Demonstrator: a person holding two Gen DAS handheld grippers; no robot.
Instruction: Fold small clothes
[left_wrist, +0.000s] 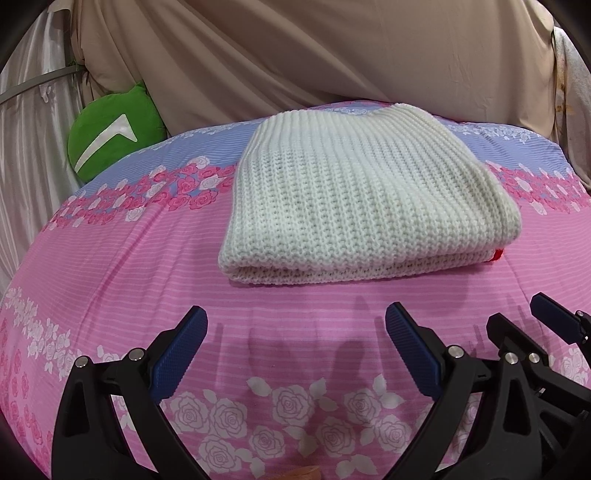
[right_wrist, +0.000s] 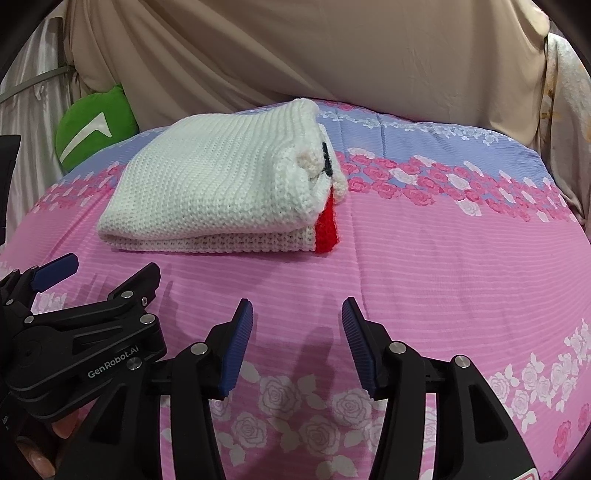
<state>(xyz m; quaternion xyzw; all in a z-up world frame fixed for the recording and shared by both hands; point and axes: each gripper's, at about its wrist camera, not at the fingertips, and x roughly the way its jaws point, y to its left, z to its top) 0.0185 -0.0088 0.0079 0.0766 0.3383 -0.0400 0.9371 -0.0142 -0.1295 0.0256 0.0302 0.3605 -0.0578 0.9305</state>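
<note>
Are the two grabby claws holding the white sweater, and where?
No. Both the left gripper and the right gripper are open and empty. The folded sweater lies alone on the bedsheet.

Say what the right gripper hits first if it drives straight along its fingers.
Probably the pink floral bedsheet: the right gripper, open and empty, tilts down toward bare sheet. The folded white knit lies farther on and left; depth is unclear.

The folded white knit garment (right_wrist: 218, 184) hides its inner layers; only a red strip (right_wrist: 327, 230) and a small black mark (right_wrist: 325, 158) peek out at its right end, too little to identify. The green cushion (left_wrist: 110, 133) at the bed's (left_wrist: 147, 258) far left corner is partly covered by beige drapery (left_wrist: 295, 55). A hand (right_wrist: 37, 454) is cut off by the right wrist view's bottom edge.
</note>
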